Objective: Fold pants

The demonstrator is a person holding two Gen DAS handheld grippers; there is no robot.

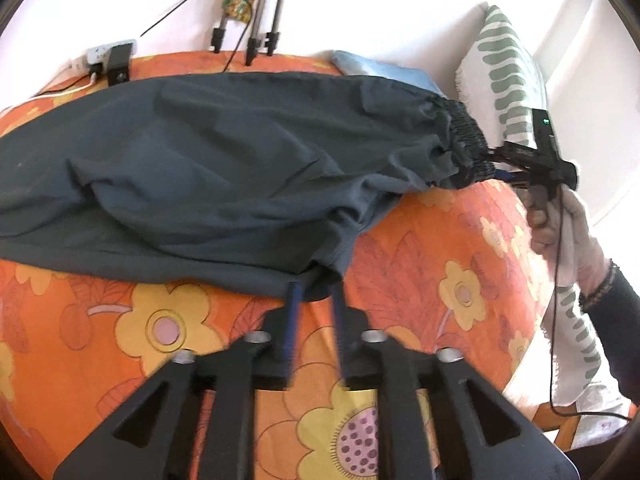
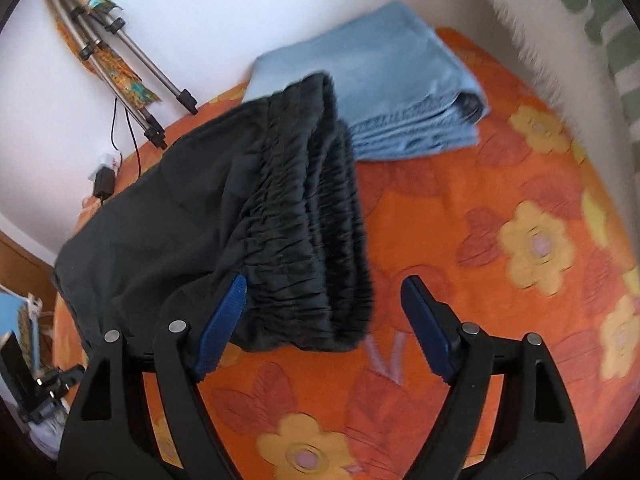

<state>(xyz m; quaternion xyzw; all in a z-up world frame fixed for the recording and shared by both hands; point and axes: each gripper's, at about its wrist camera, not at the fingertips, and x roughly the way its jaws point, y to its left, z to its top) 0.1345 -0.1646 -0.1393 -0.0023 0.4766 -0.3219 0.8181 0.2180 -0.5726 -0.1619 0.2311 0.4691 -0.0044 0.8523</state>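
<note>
One pair of dark pants [image 1: 208, 168] lies folded lengthwise on the orange flowered bedcover [image 1: 432, 280], stretching away ahead of the left gripper [image 1: 316, 292] and off to its left. This gripper's two blue-padded fingers [image 1: 293, 300] stand a little apart, their tips at the near hem of the pants; whether the pads press on the cloth I cannot tell. The right gripper [image 2: 324, 320] has its two fingers spread wide, with nothing clamped: the gathered waistband [image 2: 312, 216] sits between them, against the left pad [image 2: 222, 320] and clear of the right one. Beyond the waistband, ahead of the right gripper, lies one folded pile of light blue cloth [image 2: 384, 80]. One white cushion with green marks [image 1: 504, 76] leans behind that gripper's hand [image 1: 560, 216]. One tripod [image 2: 120, 60], three legs folded, leans against the white wall, with one power strip [image 1: 100, 56] nearby.
</note>
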